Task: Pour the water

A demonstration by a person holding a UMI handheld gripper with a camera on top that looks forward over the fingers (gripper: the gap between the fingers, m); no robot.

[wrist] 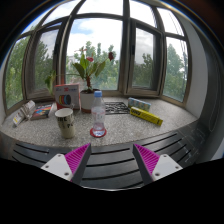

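Gripper (111, 160) held back from a bay-window sill (170, 122), fingers spread wide, nothing between them. Magenta pads (77, 157) facing inward on both fingers; only the finger ends in sight, the rest cut off below.

On the sill, beyond the fingers and slightly left of the gap: a clear plastic water bottle (98, 117), upright, cap on, base on a small reddish disc. Water level hard to make out. Just left of the bottle, apart from it, a patterned paper cup (65, 121), upright, its inside not visible.

Farther back, a potted plant (89, 76) in a white pot, with long green leaves against the glass. Left of the pot, a pinkish box (66, 95), print too small to read. At far left, a flat packet or two (27, 112) lying on the sill, identity unclear. Right of the plant, a dark flat item like a keyboard (116, 107), partly hidden behind the bottle. Farther right, a long yellow box (146, 116) lying at an angle, and a paler box behind it, barely legible.

Below the sill, near the fingers, a grey slatted surface (110, 152). Through the window panes (97, 40), trees and pale sky.
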